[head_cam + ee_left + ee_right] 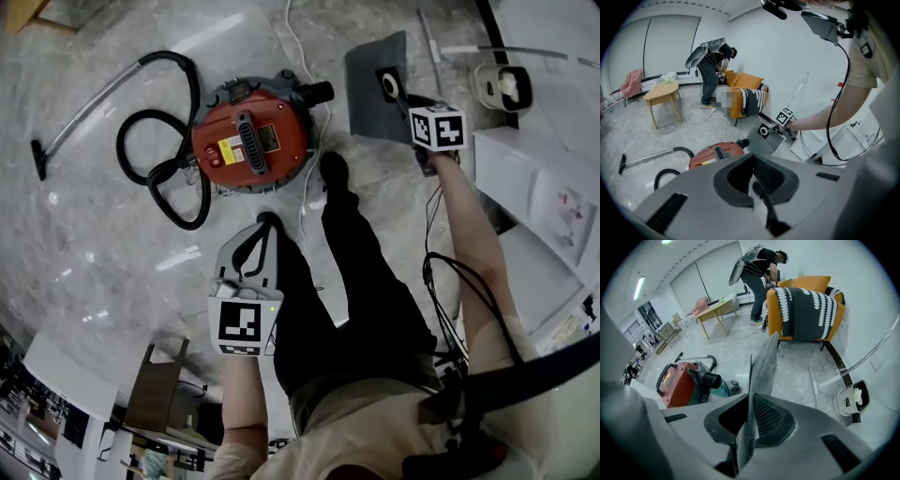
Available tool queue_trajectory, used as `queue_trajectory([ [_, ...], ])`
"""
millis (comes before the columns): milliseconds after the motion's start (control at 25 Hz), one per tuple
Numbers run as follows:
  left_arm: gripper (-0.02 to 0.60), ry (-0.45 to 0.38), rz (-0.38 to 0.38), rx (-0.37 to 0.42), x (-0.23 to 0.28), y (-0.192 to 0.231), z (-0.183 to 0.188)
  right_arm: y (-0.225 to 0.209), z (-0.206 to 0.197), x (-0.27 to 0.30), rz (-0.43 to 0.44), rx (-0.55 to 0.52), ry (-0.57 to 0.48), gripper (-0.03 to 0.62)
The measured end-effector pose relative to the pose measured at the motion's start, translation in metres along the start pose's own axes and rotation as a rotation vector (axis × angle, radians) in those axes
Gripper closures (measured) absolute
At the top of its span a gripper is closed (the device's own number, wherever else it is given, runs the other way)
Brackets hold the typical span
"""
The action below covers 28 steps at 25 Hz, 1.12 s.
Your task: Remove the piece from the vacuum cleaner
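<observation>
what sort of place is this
Probably a living-room style set inside a lab or office, though that is a guess. An orange armchair and a small wooden table stand by the wall, and a red vacuum cleaner sits on a glossy stone-look floor.

Bright, even indoor light; long white ceiling strip lamp (640, 287) top-left in right gripper view. Soft glare streaks on glossy pale grey marble floor (112, 234), shadows faint. Heavy fisheye w/ black corners. Near lens, flat grey mesh panel (764, 366) blurs; head view sharp.
</observation>
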<state>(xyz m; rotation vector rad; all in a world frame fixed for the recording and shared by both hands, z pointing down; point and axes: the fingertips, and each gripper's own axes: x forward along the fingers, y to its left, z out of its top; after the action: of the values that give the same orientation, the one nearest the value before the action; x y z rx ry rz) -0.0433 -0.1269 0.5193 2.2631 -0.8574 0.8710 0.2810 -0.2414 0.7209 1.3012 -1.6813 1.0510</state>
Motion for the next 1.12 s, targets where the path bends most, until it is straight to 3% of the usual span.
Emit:
queue_trajectory([
  [360,0.578,-0.021,0.05,-0.002,-0.025,0.014,0.0,0.026,0.01,-0.031,0.007,0.009,-0.053,0.565],
  [800,0.578,-0.077,0.106,0.018,-0.077,0.03,0.049,0.059,0.036,-0.111,0.038,0.087,-0.128,0.565],
  [960,0.578,-0.105,0.08,0.027,-0.096,0.015,0.067,0.073,0.042,-0.144,0.05,0.097,-0.146,0.565],
  [1120,0.578,-0.094,0.034,0.089,-0.115,-0.002,0.077,0.08,0.036,-0.178,0.043,0.153,-0.165,0.563],
])
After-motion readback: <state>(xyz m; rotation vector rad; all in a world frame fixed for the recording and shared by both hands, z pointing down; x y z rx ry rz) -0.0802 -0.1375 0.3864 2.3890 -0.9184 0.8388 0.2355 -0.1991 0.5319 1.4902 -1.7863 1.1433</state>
